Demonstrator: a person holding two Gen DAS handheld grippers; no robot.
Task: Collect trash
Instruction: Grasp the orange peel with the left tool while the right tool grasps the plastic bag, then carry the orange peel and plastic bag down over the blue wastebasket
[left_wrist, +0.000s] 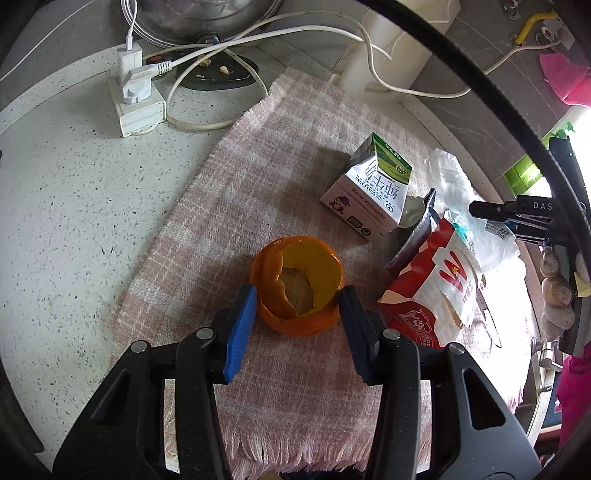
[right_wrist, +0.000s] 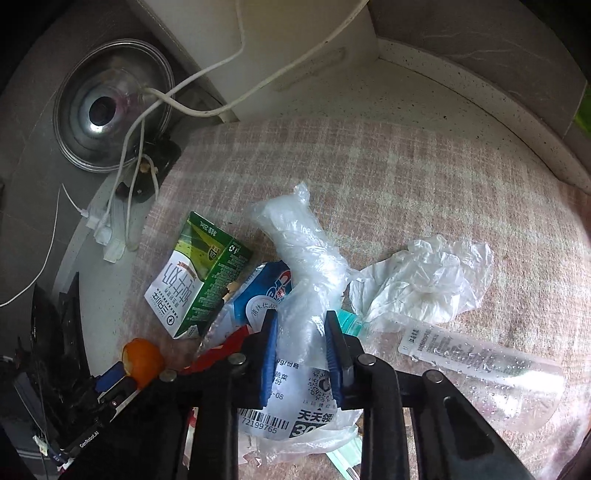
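On the pink checked cloth (left_wrist: 258, 177), the left gripper (left_wrist: 297, 295) has its blue pads against both sides of an orange peel (left_wrist: 297, 280) — clenched on it, near the cloth's front edge. The right gripper (right_wrist: 301, 325) pinches a clear plastic bag (right_wrist: 306, 258) among the rubbish: a milk carton (right_wrist: 195, 273), a crumpled tissue (right_wrist: 424, 280) and an empty bottle (right_wrist: 480, 365) just beside it.

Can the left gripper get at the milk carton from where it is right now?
Probably not at once: the left gripper has its jaws around the orange peel. Otherwise the way looks free: the milk carton lies beyond the peel on bare cloth.
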